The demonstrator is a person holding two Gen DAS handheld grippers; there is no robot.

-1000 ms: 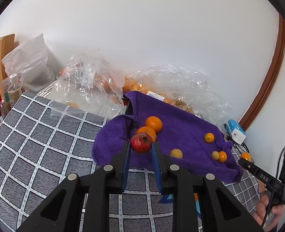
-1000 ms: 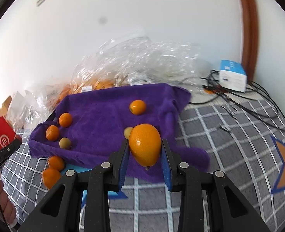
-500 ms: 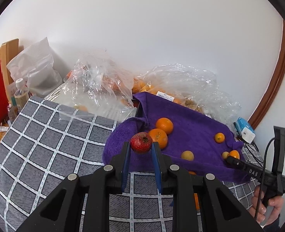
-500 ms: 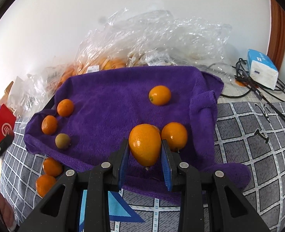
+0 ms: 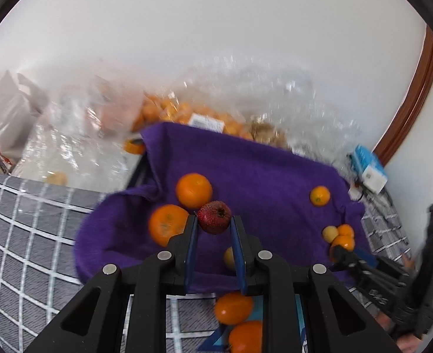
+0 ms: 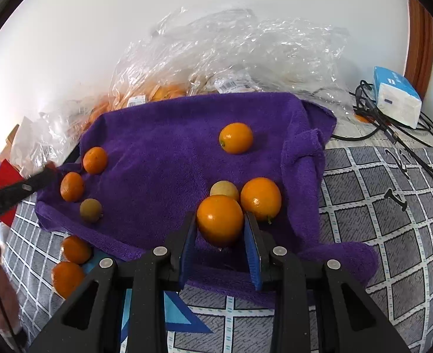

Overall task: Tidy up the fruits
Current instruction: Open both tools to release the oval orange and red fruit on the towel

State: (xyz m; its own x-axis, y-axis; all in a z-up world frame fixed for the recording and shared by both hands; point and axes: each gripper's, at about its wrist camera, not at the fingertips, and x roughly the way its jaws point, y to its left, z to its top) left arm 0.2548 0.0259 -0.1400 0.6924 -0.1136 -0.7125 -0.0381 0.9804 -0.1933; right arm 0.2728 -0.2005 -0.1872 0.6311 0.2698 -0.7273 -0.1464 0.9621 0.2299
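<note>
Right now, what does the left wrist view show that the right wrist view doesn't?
Only the left wrist view shows the red fruit clamped in the left tongs, and the white bag far left. Only the right wrist view shows the orange gripped in the right tongs, and the black cables. Both show the purple towel, loose oranges on it, clear bags behind and the blue-white box.
</note>
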